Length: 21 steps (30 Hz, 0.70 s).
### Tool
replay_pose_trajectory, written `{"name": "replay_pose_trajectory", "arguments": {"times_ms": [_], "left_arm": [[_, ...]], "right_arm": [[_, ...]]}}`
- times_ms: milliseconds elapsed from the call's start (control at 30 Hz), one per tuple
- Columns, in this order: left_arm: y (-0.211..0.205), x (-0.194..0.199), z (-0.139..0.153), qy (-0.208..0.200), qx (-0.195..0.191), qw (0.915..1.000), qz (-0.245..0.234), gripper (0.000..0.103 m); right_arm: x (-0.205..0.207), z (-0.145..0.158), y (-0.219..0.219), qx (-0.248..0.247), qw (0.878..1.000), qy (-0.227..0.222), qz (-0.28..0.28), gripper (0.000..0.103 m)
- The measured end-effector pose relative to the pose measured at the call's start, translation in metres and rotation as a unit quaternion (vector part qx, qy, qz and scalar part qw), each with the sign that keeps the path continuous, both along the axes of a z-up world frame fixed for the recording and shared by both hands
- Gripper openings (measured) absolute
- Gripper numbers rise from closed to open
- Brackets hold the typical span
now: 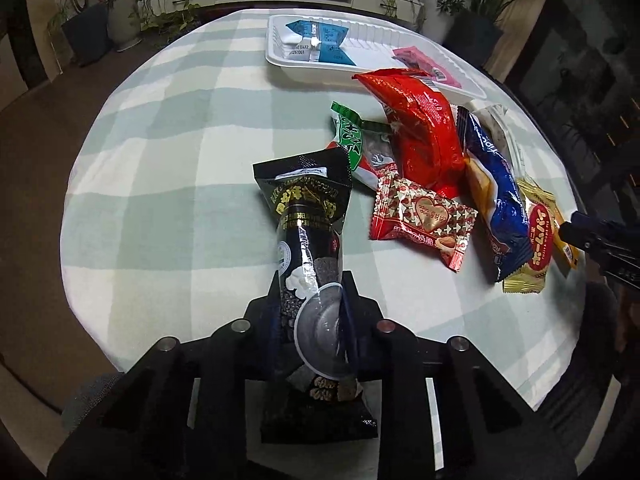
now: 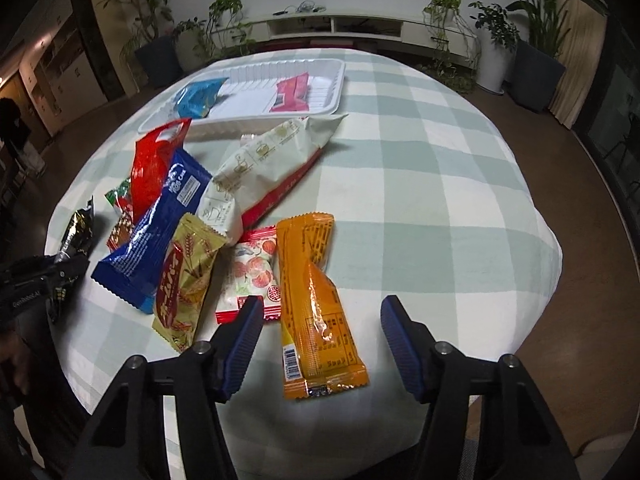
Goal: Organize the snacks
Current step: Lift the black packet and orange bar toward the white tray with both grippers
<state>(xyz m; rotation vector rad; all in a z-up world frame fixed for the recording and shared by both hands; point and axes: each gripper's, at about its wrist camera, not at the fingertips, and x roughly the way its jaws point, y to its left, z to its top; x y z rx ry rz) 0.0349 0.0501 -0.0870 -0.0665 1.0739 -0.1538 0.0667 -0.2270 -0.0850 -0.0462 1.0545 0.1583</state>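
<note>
My left gripper point(image 1: 310, 280) is shut on a black snack packet point(image 1: 304, 208), which stands up tilted between its fingers above the checked cloth. My right gripper point(image 2: 320, 308) is open, its blue pads either side of an orange packet point(image 2: 308, 248) that lies flat on the table, apart from both pads. At the far side of the table, the white tray point(image 1: 360, 32) holds a blue-and-white packet point(image 1: 316, 40) and a pink packet point(image 1: 420, 62). Loose snacks lie in a pile: a red bag point(image 1: 420, 132), a blue packet point(image 1: 496, 200), a gold packet point(image 2: 184, 280) and a long white packet point(image 2: 260, 168).
The round table point(image 2: 440, 184) wears a green-and-white checked cloth, bare on its right half in the right wrist view. A red heart-print packet point(image 1: 424, 216) and a peach-print packet point(image 2: 252, 276) lie in the pile. Potted plants point(image 2: 536, 52) and a low white shelf stand beyond the table.
</note>
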Motion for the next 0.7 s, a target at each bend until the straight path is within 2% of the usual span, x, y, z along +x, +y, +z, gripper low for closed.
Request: {"name": "replay_pose_trajectory", "arguments": {"times_ms": [167, 300, 567, 700], "left_arm": [[-0.002, -0.002, -0.001, -0.002, 0.005, 0.9999, -0.011, 0.022], [-0.001, -0.001, -0.001, -0.003, 0.007, 0.9999, -0.014, 0.022], [-0.004, 0.003, -0.001, 0.005, 0.019, 0.9995, -0.026, 0.023], [-0.003, 0.003, -0.001, 0.003, 0.014, 0.9996, -0.026, 0.022]], "right_arm": [[0.013, -0.011, 0.003, -0.018, 0.999, 0.031, 0.009, 0.062], [0.018, -0.019, 0.004, -0.025, 0.999, 0.044, 0.011, 0.057], [0.021, -0.019, 0.007, -0.032, 0.998, 0.050, 0.023, 0.057], [0.023, -0.020, 0.007, -0.021, 0.998, 0.057, 0.035, 0.048]]}}
